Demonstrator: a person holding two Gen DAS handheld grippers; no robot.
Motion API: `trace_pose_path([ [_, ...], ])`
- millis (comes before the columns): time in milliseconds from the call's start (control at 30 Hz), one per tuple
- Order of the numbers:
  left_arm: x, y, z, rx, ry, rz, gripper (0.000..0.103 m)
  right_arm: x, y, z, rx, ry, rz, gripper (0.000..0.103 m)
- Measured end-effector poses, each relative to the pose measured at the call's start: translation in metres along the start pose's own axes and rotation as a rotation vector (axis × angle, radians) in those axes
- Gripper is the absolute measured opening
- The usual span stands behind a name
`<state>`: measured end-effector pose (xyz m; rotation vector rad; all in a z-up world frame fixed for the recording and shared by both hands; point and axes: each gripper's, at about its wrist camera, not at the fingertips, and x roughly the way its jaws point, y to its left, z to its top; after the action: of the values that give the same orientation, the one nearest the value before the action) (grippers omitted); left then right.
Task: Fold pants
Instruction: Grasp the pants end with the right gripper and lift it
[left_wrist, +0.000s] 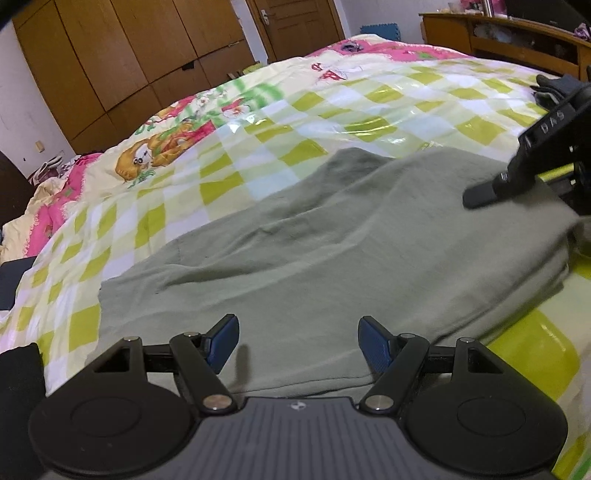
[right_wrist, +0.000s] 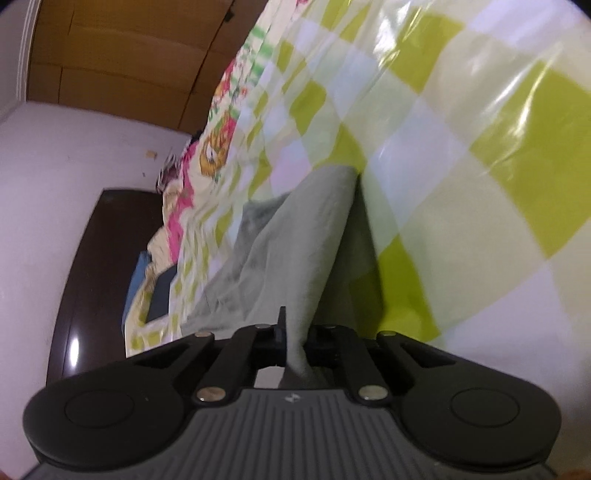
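- One pair of sage-green soft cotton pants (left_wrist: 325, 236) lies on the bed, over a glossy checked bedspread of lime, white and pale yellow squares (left_wrist: 332, 107). In the left wrist view its long axis runs from 8 o'clock up to 2 o'clock, with the squared-off end at 8 o'clock.
- Two grippers show. The left gripper (left_wrist: 297, 341) hovers at the near edge of the cloth at 6 o'clock; its blue-padded fingers (left_wrist: 225, 338) are spread wide with nothing between them.
- The right gripper (right_wrist: 297, 338) has its black fingers pressed together on a raised fold of the pants (right_wrist: 295, 251), which rises as a ridge toward 12 o'clock in its own view.
- In the left wrist view that gripper (left_wrist: 480, 195) sits at 3 o'clock, over the far right part of the cloth.
- One brown wooden wardrobe (left_wrist: 122, 55) stands at 11 o'clock beyond the bed.
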<state>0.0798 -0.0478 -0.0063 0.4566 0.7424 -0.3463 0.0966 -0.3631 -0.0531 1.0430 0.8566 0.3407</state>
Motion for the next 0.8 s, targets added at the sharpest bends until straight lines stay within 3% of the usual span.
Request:
trace_pose_path([
  [233, -0.005, -0.036, 0.011, 0.061, -0.002, -0.046, 0.084, -0.028, -0.016, 0.012, 0.045, -0.072, 0.01, 0.006],
  [433, -0.003, -0.047, 0.018, 0.059, 0.007, -0.049, 0.084, -0.021, -0.018, 0.007, 0.059, -0.023, 0.051, 0.016],
  [533, -0.001, -0.044, 0.019, 0.021, 0.027, -0.045, 0.084, -0.009, -0.012, 0.002, 0.023, 0.008, -0.004, 0.025],
  [633, -0.001, -0.044, 0.019, 0.001, 0.035, -0.025, 0.084, -0.001, 0.002, -0.002, -0.061, 0.018, -0.076, 0.023],
  [700, -0.001, -0.043, 0.019, -0.008, 0.036, -0.019, 0.084, 0.002, 0.008, -0.006, -0.101, 0.022, -0.12, 0.013],
  [800, -0.002, -0.041, 0.018, -0.027, 0.033, -0.013, 0.084, 0.001, 0.015, -0.011, -0.139, 0.019, -0.161, 0.008],
])
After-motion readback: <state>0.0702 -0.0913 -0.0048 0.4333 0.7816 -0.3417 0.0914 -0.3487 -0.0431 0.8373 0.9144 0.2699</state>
